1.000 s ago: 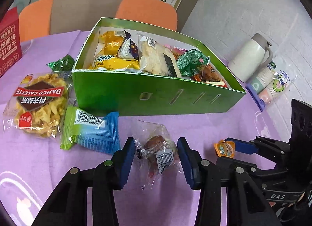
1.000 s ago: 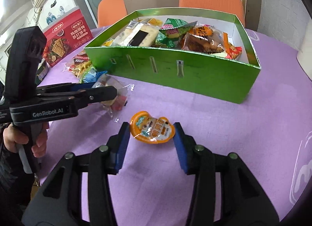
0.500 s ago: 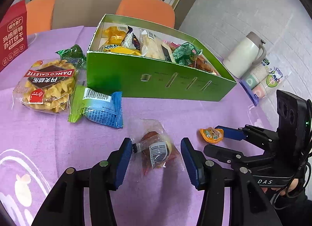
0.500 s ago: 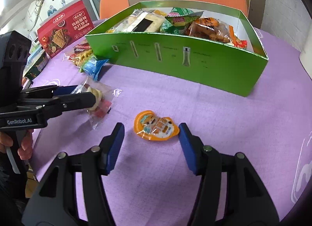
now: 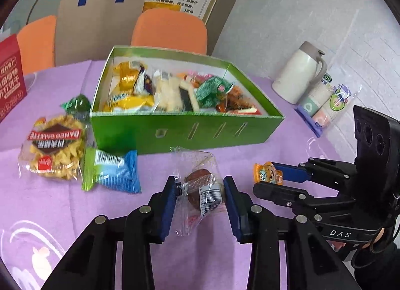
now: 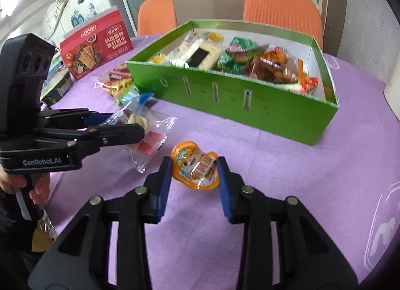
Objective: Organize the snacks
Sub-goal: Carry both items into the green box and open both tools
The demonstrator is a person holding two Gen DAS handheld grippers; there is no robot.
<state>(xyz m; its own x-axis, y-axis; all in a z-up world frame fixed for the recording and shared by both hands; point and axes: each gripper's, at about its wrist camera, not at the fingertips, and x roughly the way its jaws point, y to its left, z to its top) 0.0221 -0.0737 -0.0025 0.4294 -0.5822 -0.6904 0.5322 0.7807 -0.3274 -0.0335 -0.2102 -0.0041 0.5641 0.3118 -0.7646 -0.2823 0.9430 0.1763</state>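
A green box holding several snack packs stands on the purple table. My left gripper is shut on a clear-wrapped brown pastry, which also shows in the right wrist view. My right gripper is shut on an orange jelly cup, tilted up off the cloth; it shows in the left wrist view too. Both grippers are just in front of the box.
A cookie bag, a blue-green pack and a small green pack lie left of the box. A red cracker box stands far left. A white jug and paper cups stand right.
Both grippers have closed on their snacks: the left on the pastry, the right on the jelly cup, which now tilts up. Both have lifted slightly.
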